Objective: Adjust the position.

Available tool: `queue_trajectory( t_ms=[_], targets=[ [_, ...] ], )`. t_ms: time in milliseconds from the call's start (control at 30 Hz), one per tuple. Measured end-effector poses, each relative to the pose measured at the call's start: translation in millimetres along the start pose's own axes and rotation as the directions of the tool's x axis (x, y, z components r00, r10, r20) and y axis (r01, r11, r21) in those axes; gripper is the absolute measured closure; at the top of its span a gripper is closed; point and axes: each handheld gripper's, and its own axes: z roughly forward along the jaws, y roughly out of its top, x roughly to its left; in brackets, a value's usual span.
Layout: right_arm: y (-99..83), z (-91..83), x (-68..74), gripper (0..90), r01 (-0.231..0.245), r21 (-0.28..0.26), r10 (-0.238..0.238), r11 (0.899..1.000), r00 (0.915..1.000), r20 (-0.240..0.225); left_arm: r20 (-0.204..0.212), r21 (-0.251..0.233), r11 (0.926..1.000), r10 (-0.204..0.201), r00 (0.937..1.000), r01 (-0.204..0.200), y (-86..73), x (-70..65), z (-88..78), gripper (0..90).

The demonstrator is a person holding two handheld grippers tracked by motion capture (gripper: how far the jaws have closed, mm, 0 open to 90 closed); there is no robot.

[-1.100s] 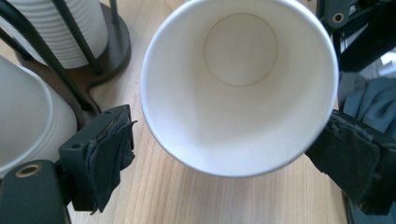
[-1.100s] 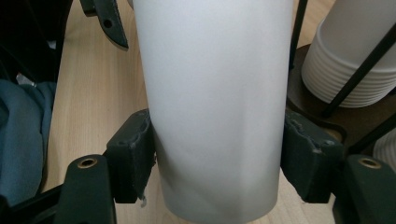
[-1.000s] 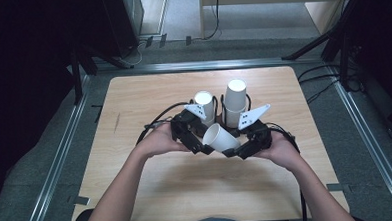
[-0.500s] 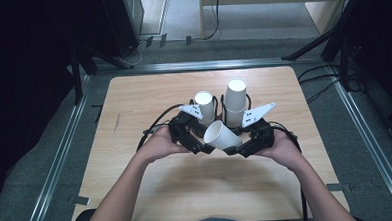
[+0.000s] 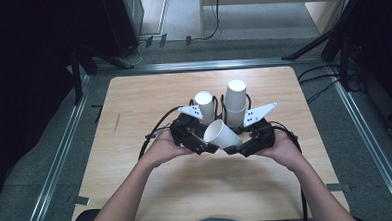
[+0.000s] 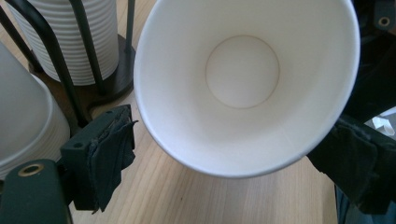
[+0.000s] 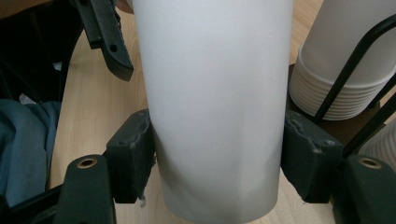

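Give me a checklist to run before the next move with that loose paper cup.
1. Right gripper clamps the cup on both sides: ok.
2. Left gripper open around the cup's rim, left pad not touching: ok.
3. Cup inside bare: ok.
4. Cup lifted off the table: cannot tell.
5. Two cup stacks upright in their wire holders behind: ok.

Paper cup (image 5: pixel 222 134) between grippers; two cup stacks (image 5: pixel 236 102) behind, on table (image 5: pixel 133 103).

Overhead view and both close claw views share the cup (image 5: pixel 222 134).
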Motion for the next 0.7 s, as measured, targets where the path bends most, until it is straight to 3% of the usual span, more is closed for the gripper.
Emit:
queue_trajectory(
  t_ms=[100,367,700],
  targets=[
    [-0.6,1.5,0.2,32.4,-0.001,-0.003,0.001,1.0,1.0,-0.004,0.016,-0.03,0.9994,-0.019,0.9997,0.019,0.3,0.8,-0.9,13.1],
    [0.0,5.1,1.3,32.4,0.004,-0.006,-0.004,1.0,0.9999,-0.014,0.035,-0.051,0.9979,-0.038,0.9987,0.04,1.3,0.2,1.0,13.5],
    [-0.3,7.5,1.5,32.4,0.0,0.004,0.0,1.0,0.9995,-0.032,0.045,-0.048,0.9984,-0.029,0.9985,0.031,1.7,0.0,-0.1,20.9]
  ],
)
